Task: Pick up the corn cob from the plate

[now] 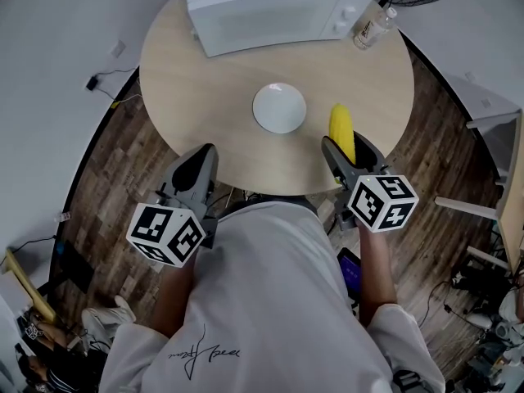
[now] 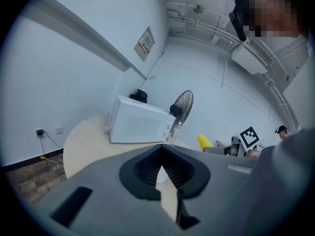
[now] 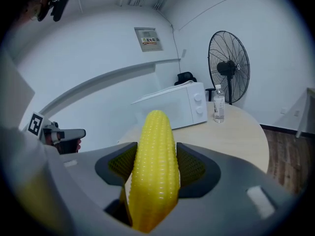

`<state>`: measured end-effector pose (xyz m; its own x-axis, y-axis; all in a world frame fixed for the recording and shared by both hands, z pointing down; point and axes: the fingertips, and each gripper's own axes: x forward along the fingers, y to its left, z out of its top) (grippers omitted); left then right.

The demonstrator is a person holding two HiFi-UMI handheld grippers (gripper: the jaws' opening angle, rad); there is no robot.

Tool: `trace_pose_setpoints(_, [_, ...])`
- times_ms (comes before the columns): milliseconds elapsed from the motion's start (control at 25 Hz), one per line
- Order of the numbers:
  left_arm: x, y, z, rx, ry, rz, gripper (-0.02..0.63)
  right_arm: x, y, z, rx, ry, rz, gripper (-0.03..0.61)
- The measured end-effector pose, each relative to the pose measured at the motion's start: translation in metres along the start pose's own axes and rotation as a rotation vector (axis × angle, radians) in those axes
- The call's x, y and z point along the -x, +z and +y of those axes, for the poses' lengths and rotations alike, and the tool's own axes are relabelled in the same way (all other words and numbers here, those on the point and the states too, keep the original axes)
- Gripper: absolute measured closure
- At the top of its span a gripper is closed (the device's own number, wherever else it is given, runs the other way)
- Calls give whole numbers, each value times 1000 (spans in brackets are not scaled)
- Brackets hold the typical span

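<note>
Corn cob (image 1: 341, 133): clamped in the right gripper (image 1: 348, 151), over the near right edge of the table (image 1: 205, 80). It is off the plate (image 1: 279, 108), lying to the right of it and apart from it. In the right gripper view the cob (image 3: 155, 171) stands lengthwise between the two jaws of the right gripper (image 3: 155, 151). Both ribbed pads press against its sides, and its rounded tip projects beyond the jaw ends.

Left gripper (image 1: 201, 158): positioned at the near left edge of the table, well apart from the plate. In the left gripper view its jaws (image 2: 161, 154) are closed tip to tip with nothing between them.

Each gripper carries a marker cube, the left one (image 1: 166, 233) and the right one (image 1: 381, 203), both close to the person's torso.

Plate: white, round, near the centre of the table.

Microwave (image 1: 270, 6): white, at the far edge of the table. It also appears in the left gripper view (image 2: 138, 127) and the right gripper view (image 3: 172, 107).

Water bottle (image 1: 370, 28): upright just beside the microwave's right end, at the far right edge of the table (image 3: 218, 107).

Fan (image 3: 229, 65): a black pedestal unit standing on the floor beyond the bottle.
</note>
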<state>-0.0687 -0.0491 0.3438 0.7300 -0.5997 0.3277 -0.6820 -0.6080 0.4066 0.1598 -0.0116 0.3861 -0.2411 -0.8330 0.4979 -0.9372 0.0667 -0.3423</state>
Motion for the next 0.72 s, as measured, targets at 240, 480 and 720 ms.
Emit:
trace_pose_setpoints(240, [12, 17, 1, -16, 10, -58, 617, 13, 11, 2, -20, -17, -73, 314])
trace_pose_setpoints(480, [16, 15, 4, -12, 8, -55, 617, 19, 18, 5, -53, -9, -101, 314])
trace_pose_setpoints(720, [14, 16, 0, -8, -6, -57, 617, 18, 20, 12, -25, -7, -86, 314])
